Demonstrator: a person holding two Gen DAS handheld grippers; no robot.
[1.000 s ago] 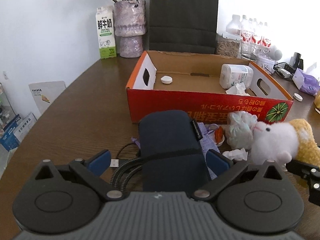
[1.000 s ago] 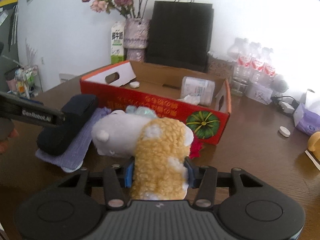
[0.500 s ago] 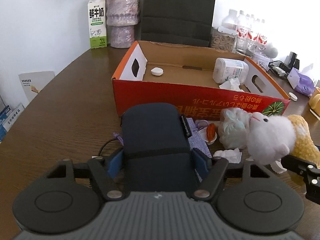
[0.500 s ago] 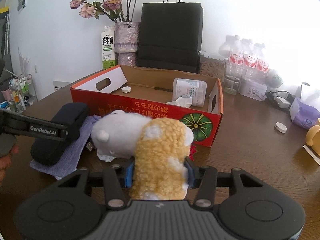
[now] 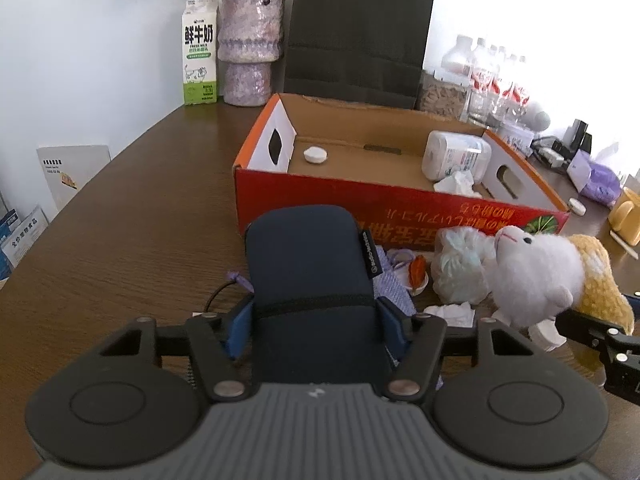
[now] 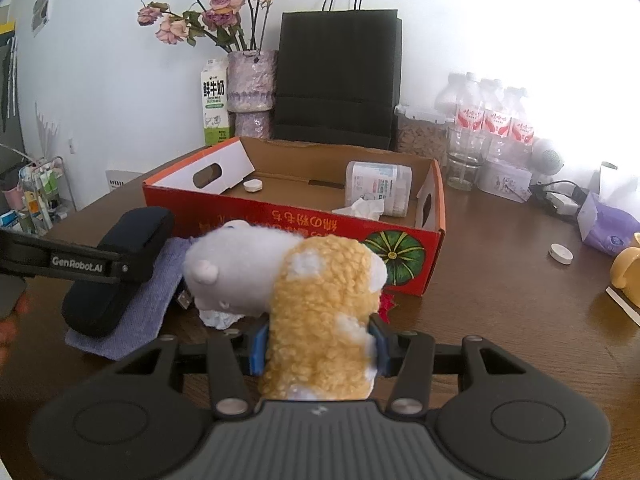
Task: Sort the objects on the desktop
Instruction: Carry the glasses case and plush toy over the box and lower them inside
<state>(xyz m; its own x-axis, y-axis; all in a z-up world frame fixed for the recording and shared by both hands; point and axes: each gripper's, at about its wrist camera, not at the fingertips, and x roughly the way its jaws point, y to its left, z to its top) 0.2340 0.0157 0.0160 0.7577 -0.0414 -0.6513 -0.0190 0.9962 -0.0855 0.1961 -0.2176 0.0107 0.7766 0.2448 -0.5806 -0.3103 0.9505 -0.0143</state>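
The left gripper (image 5: 314, 330) is clamped on a dark navy fabric zip case (image 5: 310, 276), its blue pads pressed against both sides of the case near the zip line. The case sits over a lilac knitted cloth (image 6: 148, 308) on the dark brown wooden table (image 5: 132, 216), just in front of the red and orange cardboard box (image 5: 400, 208). The right gripper (image 6: 318, 346) is closed around the yellow woolly body of a plush sheep toy with a white head (image 6: 316, 292), whose head points toward the case. In the left wrist view the sheep's white head (image 5: 536, 276) lies beside a crumpled translucent plastic bag (image 5: 460, 264), with a scrap of white tissue (image 5: 450, 312) just below it. Inside the box lie a white plastic bottle on its side (image 5: 456, 156), a crumpled white tissue (image 5: 458, 184) touching it, and a small white round cap (image 5: 315, 155) near the opposite end. Behind the box stand a black paper bag (image 6: 336, 80), a mottled purple vase of dried roses (image 6: 252, 88) and a green and white milk carton (image 6: 216, 104). Another white cap (image 6: 560, 253) rests on the table to the right, well apart from the box.
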